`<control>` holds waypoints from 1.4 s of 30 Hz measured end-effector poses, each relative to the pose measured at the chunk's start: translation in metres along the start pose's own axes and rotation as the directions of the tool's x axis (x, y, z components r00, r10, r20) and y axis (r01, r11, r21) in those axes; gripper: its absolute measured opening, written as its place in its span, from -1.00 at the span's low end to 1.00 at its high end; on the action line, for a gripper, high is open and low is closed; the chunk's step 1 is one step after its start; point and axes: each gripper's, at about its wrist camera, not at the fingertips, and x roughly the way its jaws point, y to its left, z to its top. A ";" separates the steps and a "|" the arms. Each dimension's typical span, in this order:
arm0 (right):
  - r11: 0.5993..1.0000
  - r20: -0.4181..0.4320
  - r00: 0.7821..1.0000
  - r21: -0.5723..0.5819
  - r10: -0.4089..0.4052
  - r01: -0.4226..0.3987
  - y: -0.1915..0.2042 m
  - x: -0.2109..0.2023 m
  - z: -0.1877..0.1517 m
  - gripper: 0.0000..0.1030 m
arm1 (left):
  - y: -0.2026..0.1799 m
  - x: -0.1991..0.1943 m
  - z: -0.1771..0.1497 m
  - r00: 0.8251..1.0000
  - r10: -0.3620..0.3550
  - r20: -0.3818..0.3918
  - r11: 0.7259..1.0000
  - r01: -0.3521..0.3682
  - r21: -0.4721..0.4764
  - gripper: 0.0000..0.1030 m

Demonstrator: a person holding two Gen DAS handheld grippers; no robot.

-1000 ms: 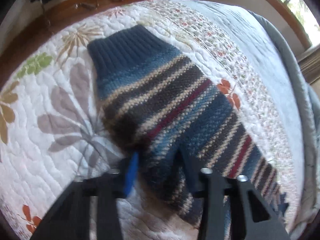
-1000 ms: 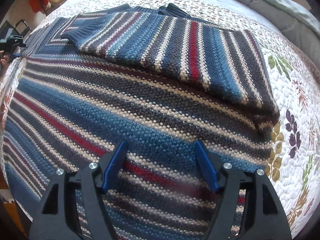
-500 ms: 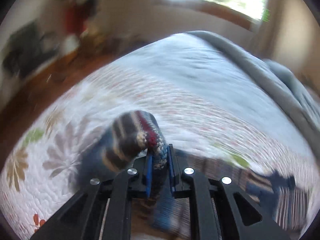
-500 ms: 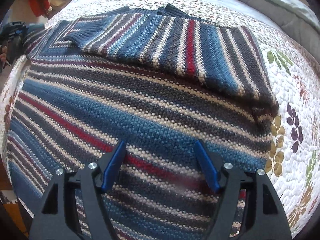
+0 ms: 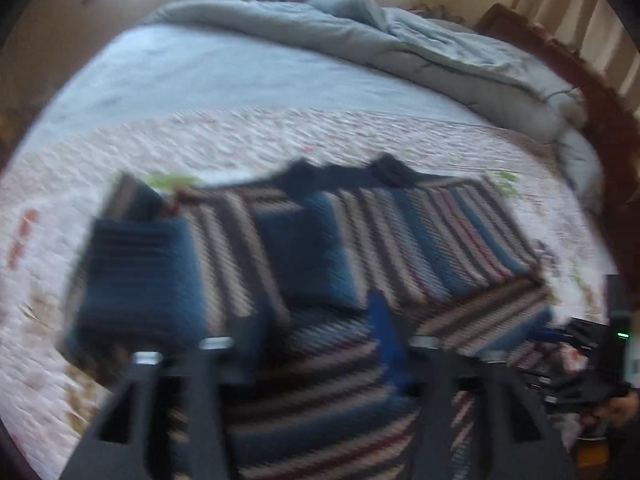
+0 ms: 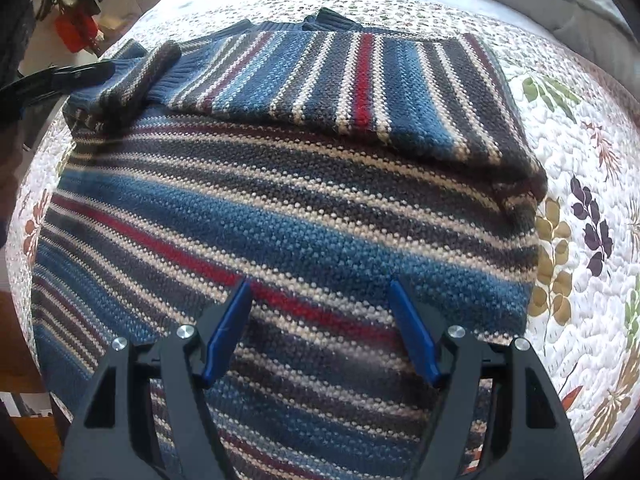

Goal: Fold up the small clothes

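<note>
Sweater [image 6: 288,208] lies spread on the quilt [image 6: 592,128], and we read no brand, label or writing on anything. Nearest us in the right wrist view, our right gripper [image 6: 320,320] hovers low over the sweater's lower body with its blue pads [image 6: 412,328] spread apart and nothing between them; it sits where it did half a second ago. Past it, the right sleeve [image 6: 360,80] lies folded across the chest. At the left edge the other sleeve [image 6: 132,76] is now doubled over onto the shoulder, where a second ago it lay flat out on the quilt. Our left gripper [image 5: 320,332] had that sleeve pinched half a second ago; now its fingers are parted and empty above the sweater, though the view is badly blurred. Beyond the sweater we see the pale sheet [image 5: 200,76], then a grey duvet [image 5: 420,48] bunched against the wooden bed frame [image 5: 592,92]
</note>
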 end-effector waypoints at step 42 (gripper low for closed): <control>1.000 0.017 1.000 -0.002 0.015 -0.015 -0.009 -0.026 0.011 0.46 | -0.019 -0.008 0.010 0.997 -0.073 -0.023 0.992 0.070 -0.109 0.16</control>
